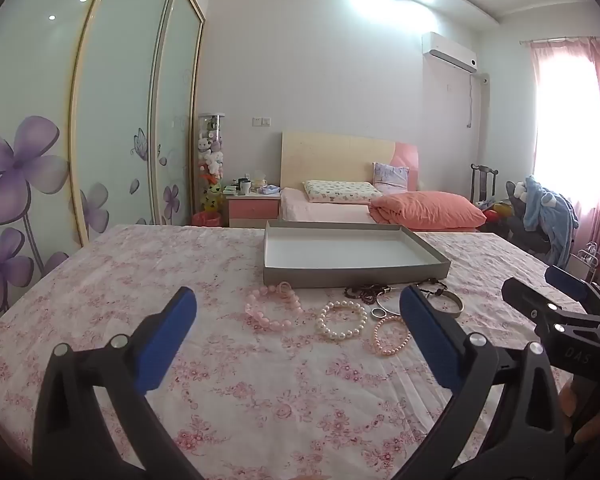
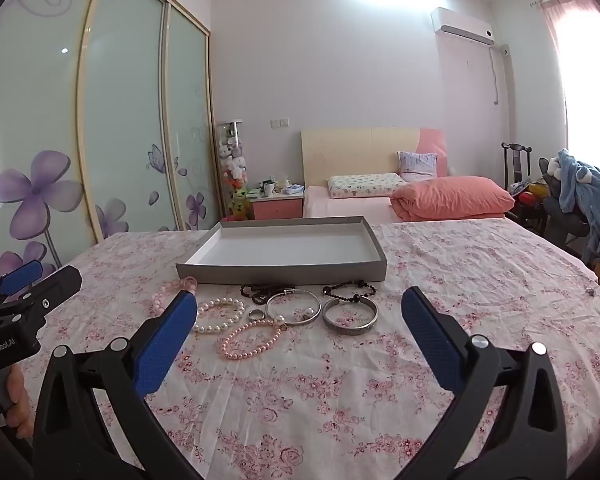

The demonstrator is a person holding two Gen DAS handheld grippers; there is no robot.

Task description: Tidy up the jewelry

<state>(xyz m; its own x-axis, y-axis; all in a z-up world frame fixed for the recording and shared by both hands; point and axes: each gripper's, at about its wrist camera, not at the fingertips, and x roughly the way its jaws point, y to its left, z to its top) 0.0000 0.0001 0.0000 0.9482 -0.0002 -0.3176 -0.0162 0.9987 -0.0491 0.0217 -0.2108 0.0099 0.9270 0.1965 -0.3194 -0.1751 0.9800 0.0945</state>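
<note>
An empty grey tray (image 1: 356, 270) (image 2: 280, 272) sits on the floral cloth. In front of it lies jewelry: a pale pink bead bracelet (image 1: 274, 308), a white pearl bracelet (image 1: 342, 320) (image 2: 219, 314), a pink pearl bracelet (image 1: 392, 334) (image 2: 250, 338), a small ring (image 2: 256, 314), a thin silver bangle (image 2: 294, 306), a wide silver bangle (image 2: 350, 314) and dark bead strings (image 2: 350, 292). My left gripper (image 1: 298, 304) is open, held above the cloth before the jewelry. My right gripper (image 2: 300, 304) is open, likewise short of the bangles. Both are empty.
The floral tablecloth (image 2: 480, 280) covers a wide table. Behind it stand a bed with an orange duvet (image 2: 452, 198), a nightstand (image 2: 278, 204), sliding wardrobe doors (image 2: 120, 120) at left and a chair with clothes (image 2: 580, 196) at right.
</note>
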